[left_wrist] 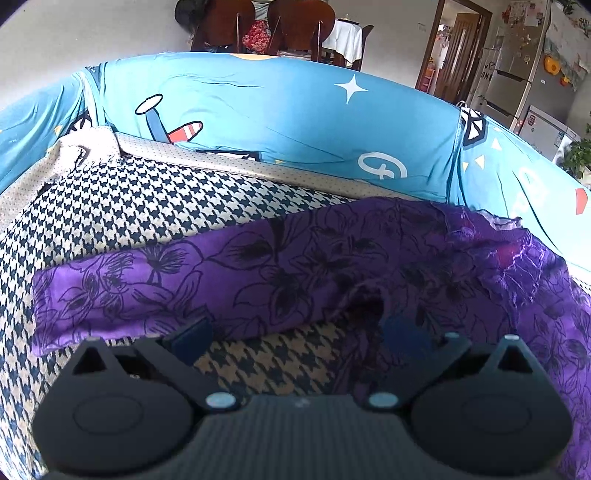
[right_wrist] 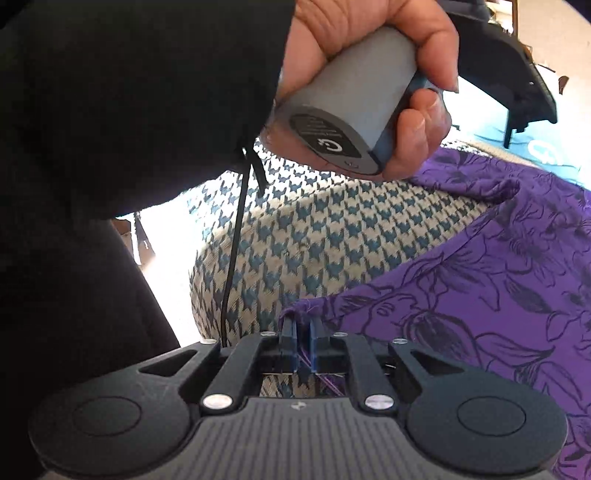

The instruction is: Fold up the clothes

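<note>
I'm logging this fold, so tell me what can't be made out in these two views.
- Left wrist view: right finger pad blurred against the purple floral garment; contact unclear.
- Right wrist view: right gripper covers the pinched garment corner.
- Both views: garment's type and full outline, cut by frame edges.

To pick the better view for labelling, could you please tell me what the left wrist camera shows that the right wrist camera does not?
Only the left wrist view shows the open left tongs, the blue cartoon-print sofa back, chairs and a fridge. Only the right wrist view shows the right tongs shut on a corner of the purple floral garment, plus a hand gripping the other tool's grey handle. Both show the garment on the houndstooth cover.
</note>
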